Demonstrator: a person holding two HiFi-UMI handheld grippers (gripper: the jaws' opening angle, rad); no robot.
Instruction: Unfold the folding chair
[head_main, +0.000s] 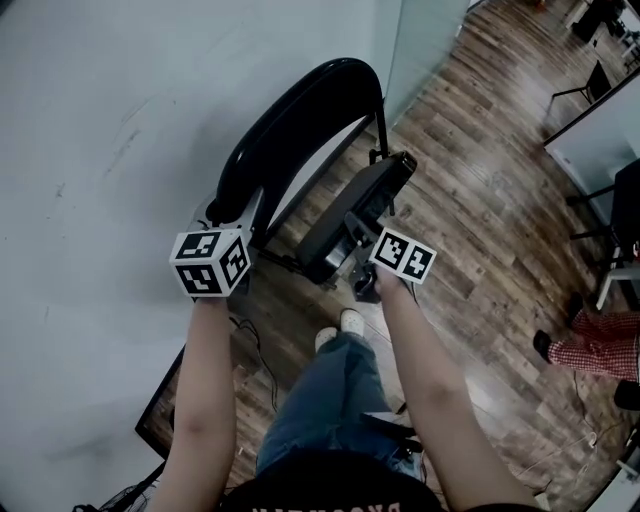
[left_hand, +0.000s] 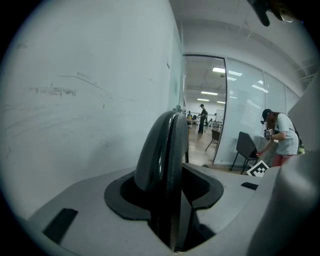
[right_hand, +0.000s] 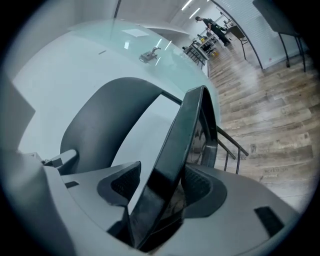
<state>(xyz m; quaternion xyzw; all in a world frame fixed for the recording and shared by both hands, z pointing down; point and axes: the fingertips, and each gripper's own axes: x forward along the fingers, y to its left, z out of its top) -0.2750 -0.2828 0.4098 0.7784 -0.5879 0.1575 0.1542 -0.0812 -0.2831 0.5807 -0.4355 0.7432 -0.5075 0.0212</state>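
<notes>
A black folding chair leans against the white wall, its curved backrest (head_main: 300, 110) up and its seat (head_main: 355, 215) swung partly away from it. My left gripper (head_main: 225, 212) is shut on the backrest's lower left edge; in the left gripper view the backrest (left_hand: 160, 150) fills the gap of that gripper (left_hand: 167, 195). My right gripper (head_main: 357, 238) sits at the seat's near edge. In the right gripper view the seat (right_hand: 185, 145) stands tilted between the jaws of this gripper (right_hand: 160, 187), with a strip of wall showing between it and the left pad. The backrest (right_hand: 95, 120) curves behind.
White wall (head_main: 100, 150) on the left, wood floor (head_main: 480, 180) on the right. My own legs and shoes (head_main: 340, 325) stand just behind the chair, cables (head_main: 250, 350) beside them. A person in red checked trousers (head_main: 600, 350) is at the right. Another black chair (left_hand: 247, 147) stands by a glass partition.
</notes>
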